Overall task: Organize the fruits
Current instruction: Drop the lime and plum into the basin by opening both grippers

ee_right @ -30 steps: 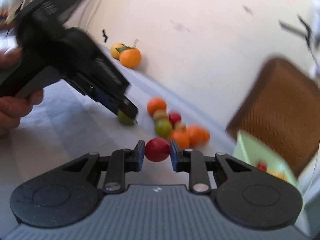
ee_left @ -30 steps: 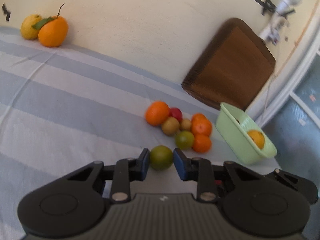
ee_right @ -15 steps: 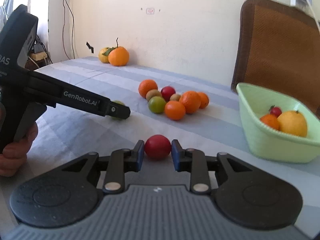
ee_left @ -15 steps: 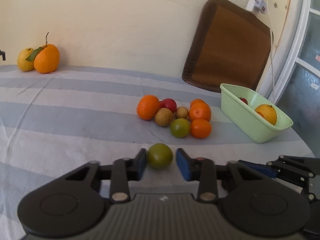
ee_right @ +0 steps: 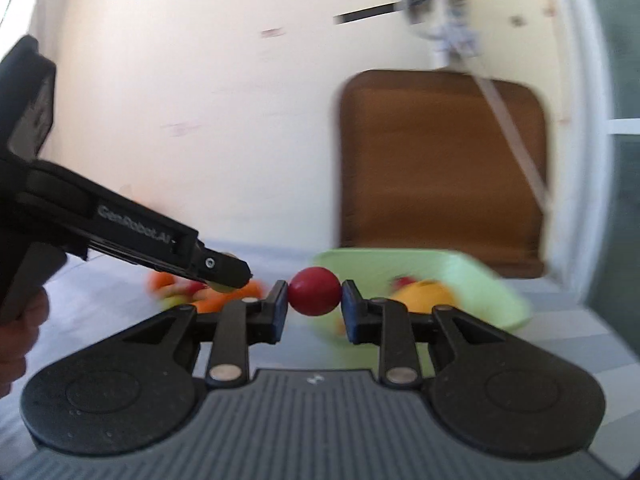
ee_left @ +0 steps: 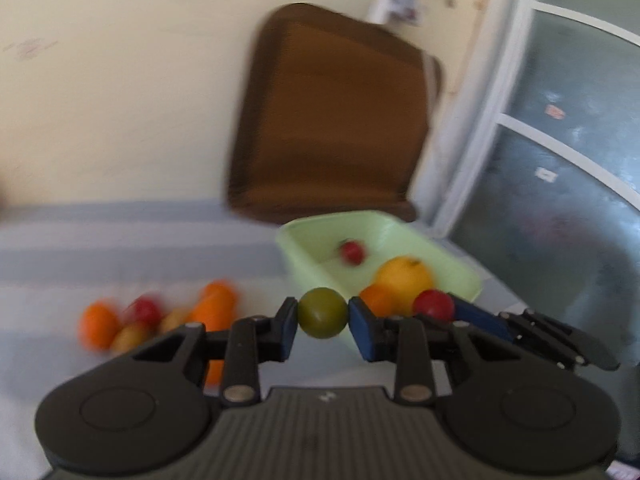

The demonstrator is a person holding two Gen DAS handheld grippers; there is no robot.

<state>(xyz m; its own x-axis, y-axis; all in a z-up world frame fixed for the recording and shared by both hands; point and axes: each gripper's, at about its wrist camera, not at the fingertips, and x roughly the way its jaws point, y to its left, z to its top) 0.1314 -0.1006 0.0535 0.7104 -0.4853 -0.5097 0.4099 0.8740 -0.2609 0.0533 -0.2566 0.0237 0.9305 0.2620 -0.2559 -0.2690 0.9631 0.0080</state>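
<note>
My left gripper (ee_left: 322, 314) is shut on a round green fruit (ee_left: 322, 312), held above the striped table just short of the pale green basket (ee_left: 304, 236). My right gripper (ee_right: 314, 298) is shut on a small red fruit (ee_right: 314, 291), also lifted off the table in front of the basket (ee_right: 504, 300). In the left wrist view that red fruit (ee_left: 434, 305) shows at the right, over the basket's near side. The basket holds a yellow-orange citrus (ee_left: 404, 276), a small orange (ee_left: 376, 298) and a little red fruit (ee_left: 352, 252). Both views are blurred.
A heap of oranges, a red fruit and brownish fruits (ee_left: 160, 320) lies on the striped cloth left of the basket. A brown chair back (ee_left: 332, 120) stands behind the basket against the cream wall. A window frame (ee_left: 472, 120) is at the right. A hand (ee_right: 20, 320) holds the left gripper.
Both grippers have lifted their fruits off the table and carried them toward the green basket, which now looms close ahead. The fruit heap has slid to the left in both views.
</note>
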